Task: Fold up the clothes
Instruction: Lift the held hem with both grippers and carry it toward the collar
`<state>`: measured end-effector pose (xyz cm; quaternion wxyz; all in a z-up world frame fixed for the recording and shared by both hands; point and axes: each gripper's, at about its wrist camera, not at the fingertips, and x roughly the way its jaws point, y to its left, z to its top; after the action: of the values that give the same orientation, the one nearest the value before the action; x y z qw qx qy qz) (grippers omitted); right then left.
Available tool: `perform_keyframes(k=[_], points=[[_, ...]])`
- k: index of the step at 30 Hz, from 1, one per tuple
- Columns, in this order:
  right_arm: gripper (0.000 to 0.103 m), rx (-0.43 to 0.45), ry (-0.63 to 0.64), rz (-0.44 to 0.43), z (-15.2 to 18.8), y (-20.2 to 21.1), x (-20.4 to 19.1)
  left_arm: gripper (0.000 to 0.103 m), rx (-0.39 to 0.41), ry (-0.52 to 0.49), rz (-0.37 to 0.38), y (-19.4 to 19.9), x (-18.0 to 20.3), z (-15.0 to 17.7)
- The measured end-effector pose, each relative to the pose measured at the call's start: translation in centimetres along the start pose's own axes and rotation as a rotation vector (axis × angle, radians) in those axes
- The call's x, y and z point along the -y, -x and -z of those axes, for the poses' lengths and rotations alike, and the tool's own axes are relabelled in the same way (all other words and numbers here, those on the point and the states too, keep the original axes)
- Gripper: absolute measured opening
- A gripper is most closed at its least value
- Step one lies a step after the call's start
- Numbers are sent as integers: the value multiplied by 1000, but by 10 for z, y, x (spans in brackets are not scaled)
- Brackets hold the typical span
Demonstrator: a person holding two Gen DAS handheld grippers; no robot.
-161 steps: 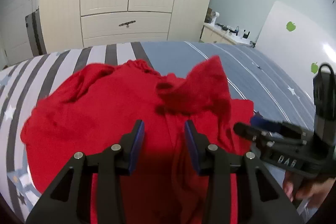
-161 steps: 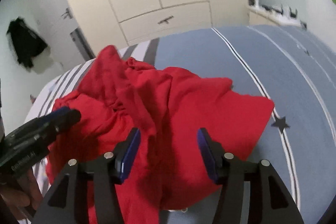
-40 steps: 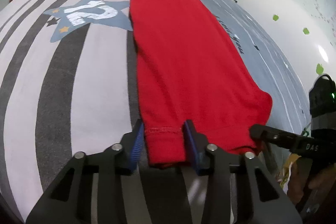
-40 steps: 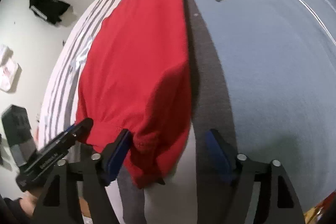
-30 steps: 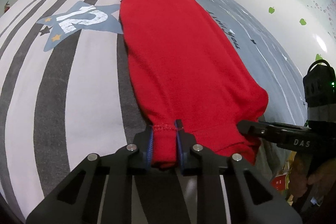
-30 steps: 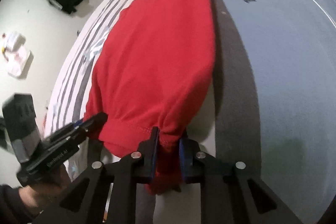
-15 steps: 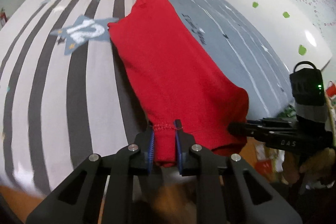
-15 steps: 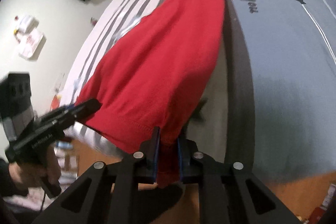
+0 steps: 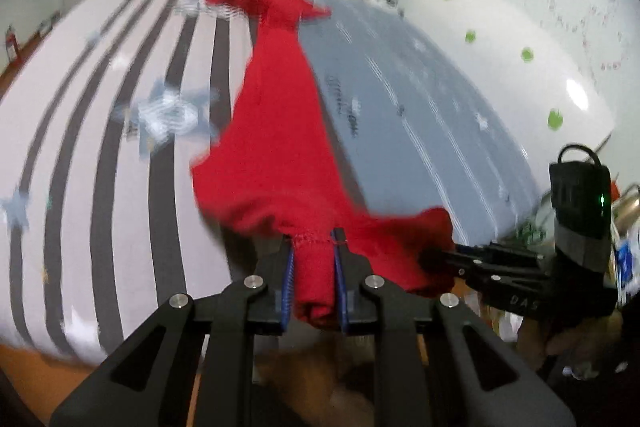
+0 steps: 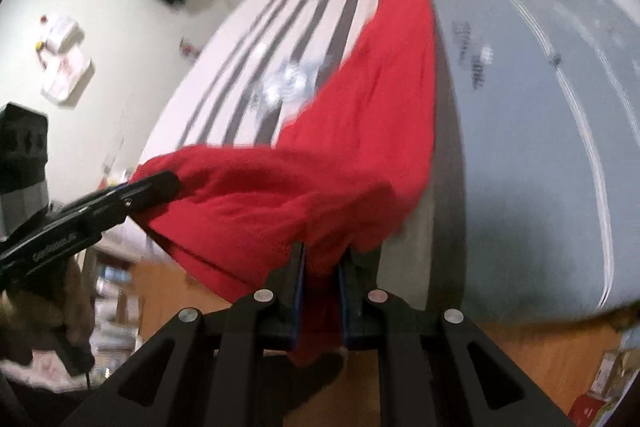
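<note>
Both wrist views, downward, sharing bed [image 9: 100, 155]

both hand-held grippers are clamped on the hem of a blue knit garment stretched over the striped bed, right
Not quite: the garment is red, not blue. The left wrist view shows the left hand-held gripper shut on the hem of the red knit garment, with the right hand-held gripper clamped on the same hem, over the grey-and-white striped bed cover.

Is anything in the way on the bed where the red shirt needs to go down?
Nothing visible. The bed looks bare around the red shirt, which the left gripper and right gripper both grip by its hem.
</note>
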<state>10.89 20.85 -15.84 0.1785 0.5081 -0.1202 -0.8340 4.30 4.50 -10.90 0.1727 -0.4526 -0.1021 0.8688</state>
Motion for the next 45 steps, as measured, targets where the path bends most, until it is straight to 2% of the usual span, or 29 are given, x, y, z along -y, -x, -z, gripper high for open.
perform_keyframes(k=[3,6,11,15,21,26,33,37,41,45], points=[[12,92,-30,20,-44,10,-2,14,53,4,8,-2,-5,-43],[12,153,-11,54,-88,12,-7,14,72,3,16,-18,-21,-85],[12,198,-19,80,-159,-25,-2,14,89,12,20,-65,-51,-149],[12,216,-38,72,-209,-55,24,14,91,20,-8,-116,-63,-200],[13,233,-61,42,-287,-102,75,14,100,28,-49,-195,-71,-272],[13,240,-74,-2,-343,-132,124,14,126,39,-84,-244,-63,-305],[13,222,-70,1,-379,-165,159,14,120,5,-97,-294,-65,-331],[13,236,-84,14,-412,-190,171,14,124,26,-88,-334,-86,-377],[13,237,-117,17,-475,-228,189,14,90,37,-94,-385,-110,-429],[13,158,-148,38,-532,-284,221,14,20,51,-98,-441,-130,-472]])
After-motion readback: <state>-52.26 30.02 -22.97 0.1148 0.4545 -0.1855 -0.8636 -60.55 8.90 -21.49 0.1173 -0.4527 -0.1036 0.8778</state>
